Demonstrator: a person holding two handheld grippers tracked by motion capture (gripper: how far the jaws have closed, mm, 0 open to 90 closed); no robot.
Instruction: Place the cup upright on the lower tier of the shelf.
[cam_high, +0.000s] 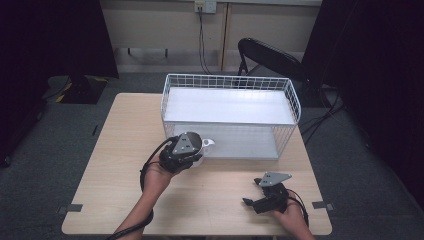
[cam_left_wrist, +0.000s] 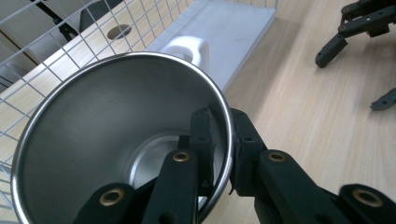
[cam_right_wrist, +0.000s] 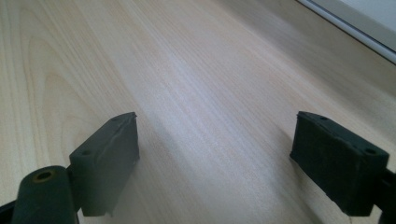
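My left gripper (cam_left_wrist: 219, 154) is clamped on the rim of a steel cup (cam_left_wrist: 116, 140), one jaw inside and one outside, just in front of the white wire basket (cam_high: 230, 82). The cup's mouth faces my camera, and its white handle (cam_left_wrist: 189, 49) points toward the basket. My right gripper (cam_right_wrist: 215, 158) hangs over the bare wooden table (cam_right_wrist: 187, 70), well apart from the basket, jaws wide apart.

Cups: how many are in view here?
1. A steel cup with a white handle, clamped by its rim in the left tongs, just in front of the wire basket. No others seen.
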